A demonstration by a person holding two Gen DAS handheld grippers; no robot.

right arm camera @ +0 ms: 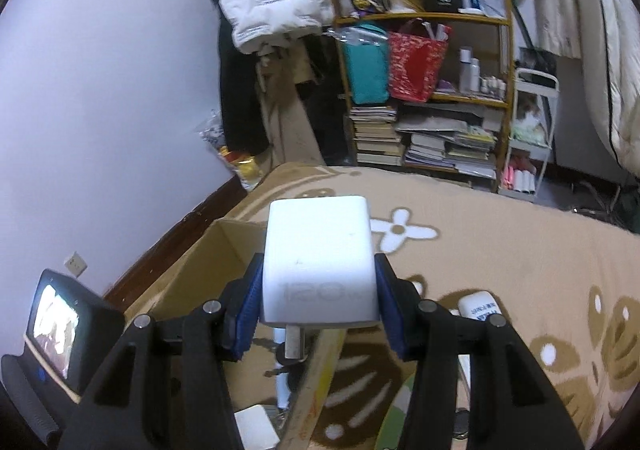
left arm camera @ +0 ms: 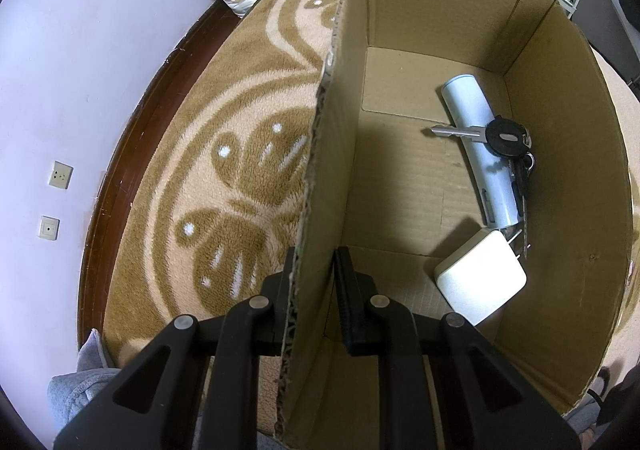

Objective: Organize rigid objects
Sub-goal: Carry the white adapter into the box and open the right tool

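Note:
A brown cardboard box (left arm camera: 560, 210) stands open on a tan patterned blanket. My left gripper (left arm camera: 314, 282) is shut on the box's near left wall (left arm camera: 332, 178), one finger inside and one outside. Inside lie a pale blue cylinder (left arm camera: 480, 146), a bunch of keys with a black head (left arm camera: 502, 136) across it, and a white charger block (left arm camera: 480, 278). In the right wrist view my right gripper (right arm camera: 318, 290) is shut on a second white charger cube (right arm camera: 320, 262), prongs pointing down, held above the box (right arm camera: 188, 282).
The blanket (left arm camera: 224, 154) covers a bed with a dark wooden edge (left arm camera: 132, 154) along a white wall. Loose white items (right arm camera: 480, 310) lie on the blanket right of the box. A cluttered bookshelf (right arm camera: 424, 90) stands beyond the bed. A small screen device (right arm camera: 56, 326) sits at left.

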